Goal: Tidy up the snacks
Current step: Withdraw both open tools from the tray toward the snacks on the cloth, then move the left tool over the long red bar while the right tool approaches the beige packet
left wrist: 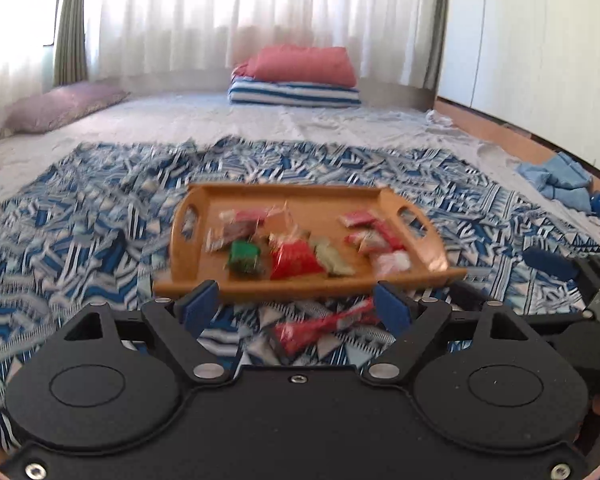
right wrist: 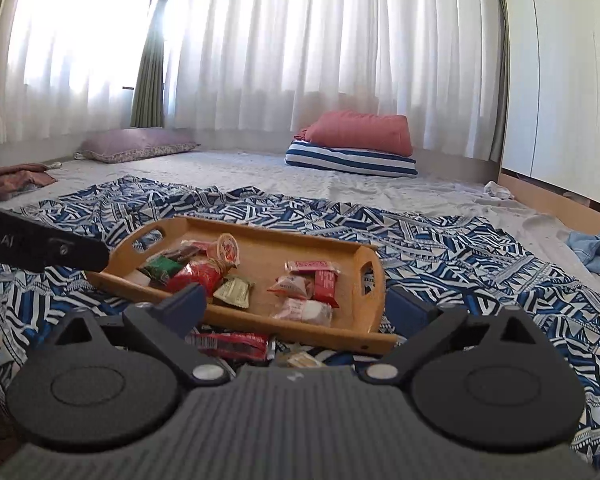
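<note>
Snack packets fill a wooden tray on the patterned bedspread, one red wrapper lying before both wide-open, empty claws, likely light, crinkly, slippery, best pinched mid-length.

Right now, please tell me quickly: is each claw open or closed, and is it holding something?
Left claw: open, holding nothing.
Right claw: open, holding nothing.
</note>
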The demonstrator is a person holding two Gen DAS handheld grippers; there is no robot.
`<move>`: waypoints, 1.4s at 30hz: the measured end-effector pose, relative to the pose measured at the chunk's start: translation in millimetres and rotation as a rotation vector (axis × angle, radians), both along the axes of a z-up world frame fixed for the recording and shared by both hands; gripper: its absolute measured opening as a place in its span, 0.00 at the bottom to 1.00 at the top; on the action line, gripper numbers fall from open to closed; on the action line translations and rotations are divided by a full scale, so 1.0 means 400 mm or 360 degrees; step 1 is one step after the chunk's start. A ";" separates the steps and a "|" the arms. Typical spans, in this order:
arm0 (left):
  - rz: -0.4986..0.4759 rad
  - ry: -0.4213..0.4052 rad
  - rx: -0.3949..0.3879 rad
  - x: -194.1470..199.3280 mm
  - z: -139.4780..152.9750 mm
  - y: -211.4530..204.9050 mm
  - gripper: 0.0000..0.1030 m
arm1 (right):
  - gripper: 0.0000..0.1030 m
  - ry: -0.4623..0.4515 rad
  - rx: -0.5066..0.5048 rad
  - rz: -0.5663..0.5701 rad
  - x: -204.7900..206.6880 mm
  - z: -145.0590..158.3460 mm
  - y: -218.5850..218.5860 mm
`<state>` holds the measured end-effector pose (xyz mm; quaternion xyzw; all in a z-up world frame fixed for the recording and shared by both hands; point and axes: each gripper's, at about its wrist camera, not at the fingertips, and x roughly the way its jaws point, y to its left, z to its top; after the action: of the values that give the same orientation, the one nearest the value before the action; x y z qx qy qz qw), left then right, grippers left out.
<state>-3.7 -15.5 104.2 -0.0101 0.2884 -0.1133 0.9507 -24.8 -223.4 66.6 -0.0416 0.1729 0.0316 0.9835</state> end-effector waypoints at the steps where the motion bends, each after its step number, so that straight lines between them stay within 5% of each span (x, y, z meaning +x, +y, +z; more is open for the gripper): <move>1: 0.0015 0.0017 -0.0001 -0.001 -0.012 0.002 0.81 | 0.99 0.0013 0.0001 -0.0004 -0.002 -0.011 -0.001; 19: 0.0060 0.0206 0.0055 0.098 -0.166 -0.060 0.82 | 1.00 0.0155 -0.0032 -0.0102 0.033 -0.126 -0.037; 42: 0.0053 0.0240 0.0058 0.223 -0.233 -0.105 0.87 | 1.00 0.0269 0.0021 -0.0156 0.121 -0.184 -0.063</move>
<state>85.6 -57.4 11.2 -0.0060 0.3611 -0.0911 0.9280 23.7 -248.8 -7.0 -0.0239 0.2570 -0.0121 0.9660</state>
